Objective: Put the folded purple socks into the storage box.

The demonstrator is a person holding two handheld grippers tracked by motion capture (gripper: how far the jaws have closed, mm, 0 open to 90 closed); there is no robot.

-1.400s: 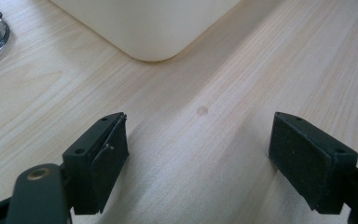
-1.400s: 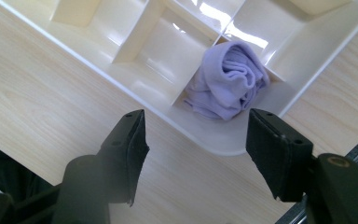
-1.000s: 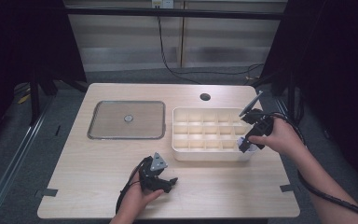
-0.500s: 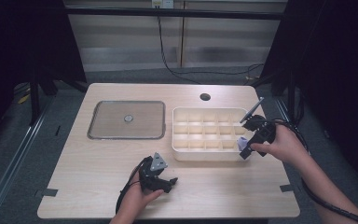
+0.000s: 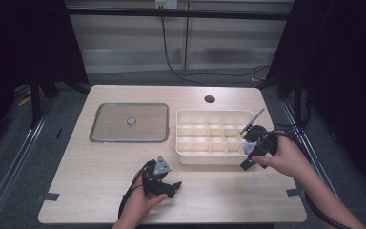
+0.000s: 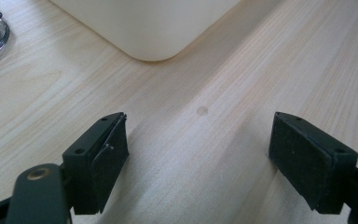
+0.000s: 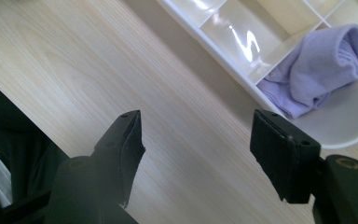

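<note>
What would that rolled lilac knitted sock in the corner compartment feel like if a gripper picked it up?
The rolled lilac knitted sock looks soft and folded, so it would probably flop and squash. It likely weighs little and may unroll. In its white compartment tray it seems unlikely to roll.

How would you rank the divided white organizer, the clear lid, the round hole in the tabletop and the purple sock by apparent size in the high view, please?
1. Divided white organizer
2. Clear lid, only slightly smaller
3. Purple sock, partly hidden by the right gripper, so unsure
4. Round hole, close to the sock
</note>
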